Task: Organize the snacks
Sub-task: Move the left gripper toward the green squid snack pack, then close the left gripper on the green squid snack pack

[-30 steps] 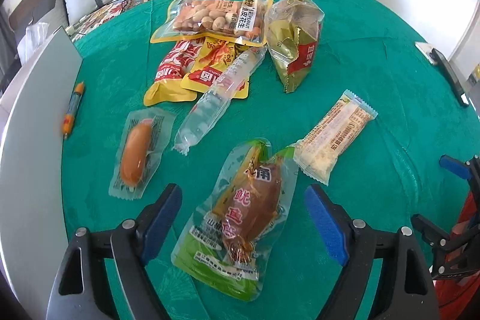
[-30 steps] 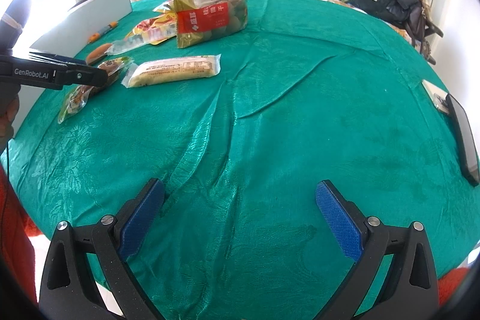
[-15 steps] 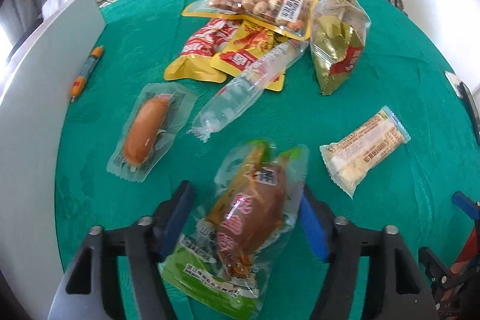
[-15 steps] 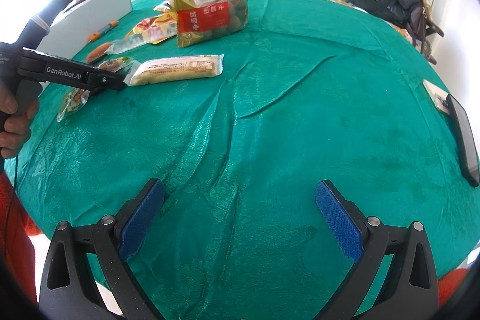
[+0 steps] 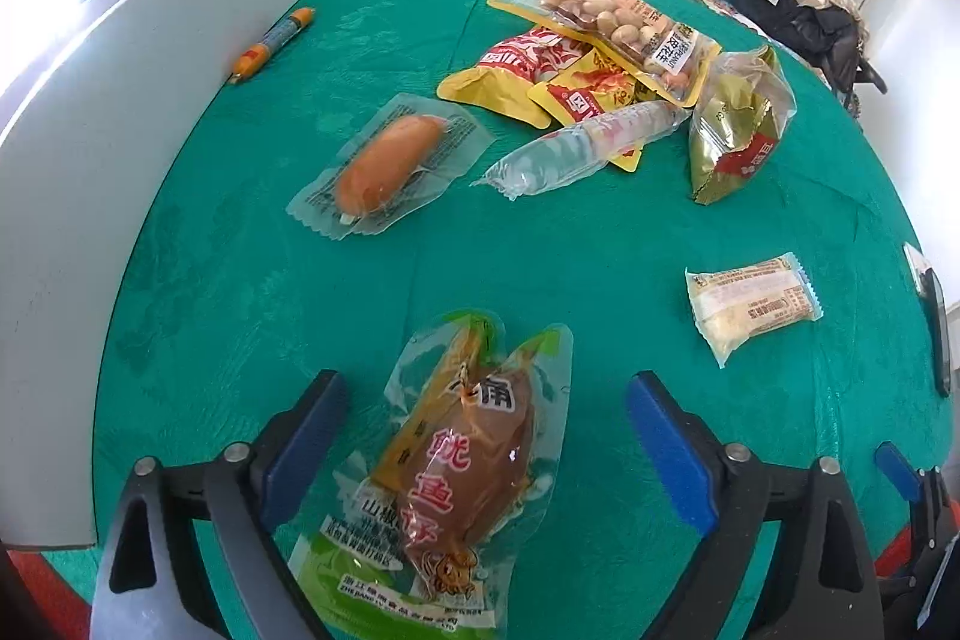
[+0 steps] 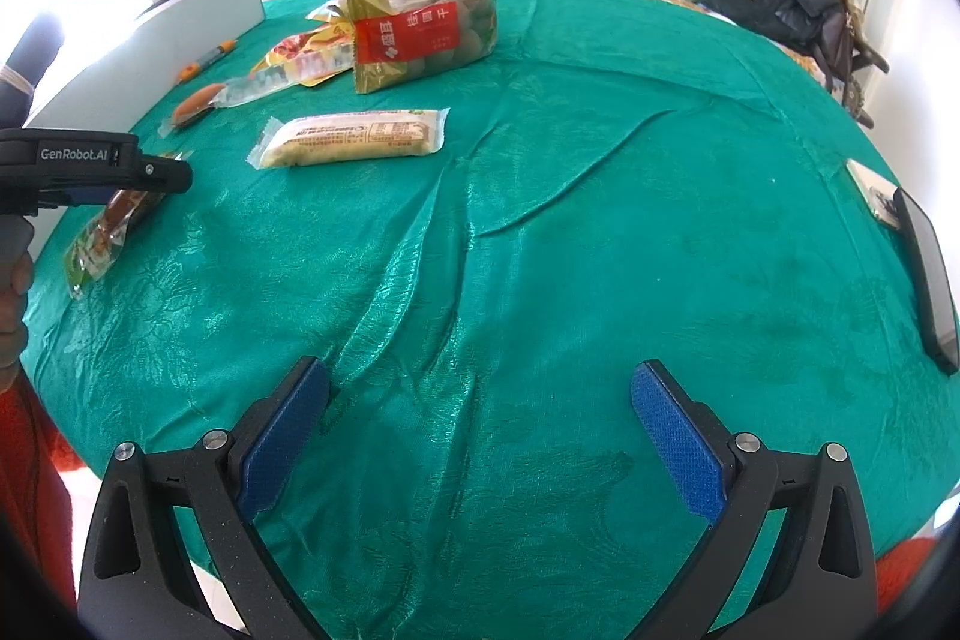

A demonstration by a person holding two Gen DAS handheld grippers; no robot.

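A clear-and-green packet with a brown snack lies on the green cloth between the jaws of my left gripper. The jaws are opening and the blue pads stand clear of it on both sides. Farther off lie a wrapped sausage, a long clear packet, a peanut bag, yellow-red packets, a gold-green bag and a pale bar. My right gripper stands open over bare cloth, nothing between its fingers. The left gripper shows at its far left.
A white board stands along the left edge, with an orange stick beside it. A dark phone lies at the right rim of the round table. Pillows and a bed lie behind.
The left gripper closed in on the brown snack packet, rolled with it, then spread wide again; the packet now lies turned between the jaws. The right gripper has not moved.
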